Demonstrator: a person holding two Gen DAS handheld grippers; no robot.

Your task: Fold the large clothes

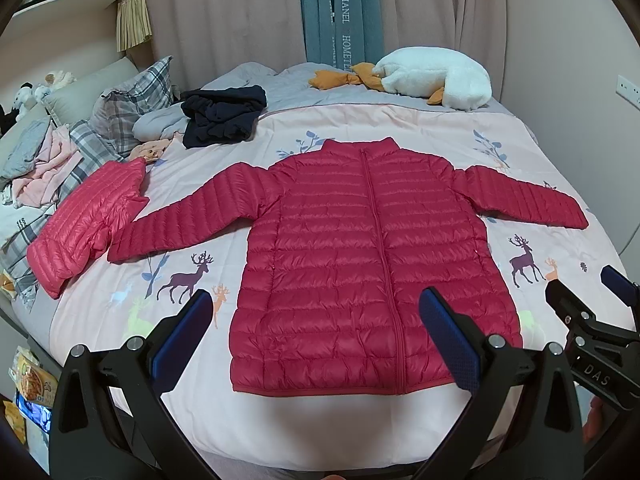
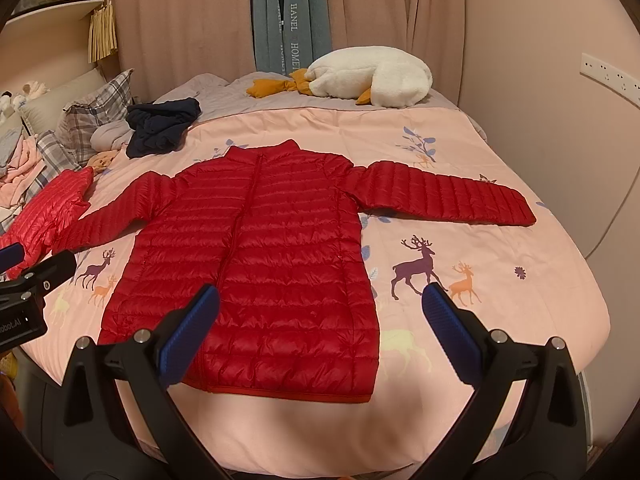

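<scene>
Red quilted jacket (image 1: 360,256) is found spread flat, front side up, on the pink deer-print bedcover (image 1: 400,120), with the zip closed, the collar directed toward the far curtains and both sleeves stretched outward. The hem lies nearest the cameras.

The left gripper (image 1: 316,332) is held above the near edge of the bed with its fingers spread wide; nothing is gripped. In the left wrist view the lower hem region of the jacket is framed between its blue pads (image 1: 184,332); whether contact is made cannot be determined.

The right gripper (image 2: 320,324) is likewise set wide and empty. In its own view, its left pad overlaps the jacket's lower front, while the other pad is seen over bare bedcover, beside the jacket's edge.

A second, lighter red quilted garment (image 1: 88,224) is recorded beside the end of one sleeve. A dark crumpled garment (image 1: 222,118) lies beyond the jacket, apart from it. A white plush goose (image 1: 436,78) rests at the far edge of the bed. Plaid pillows (image 1: 132,100) are noted at one side.
</scene>
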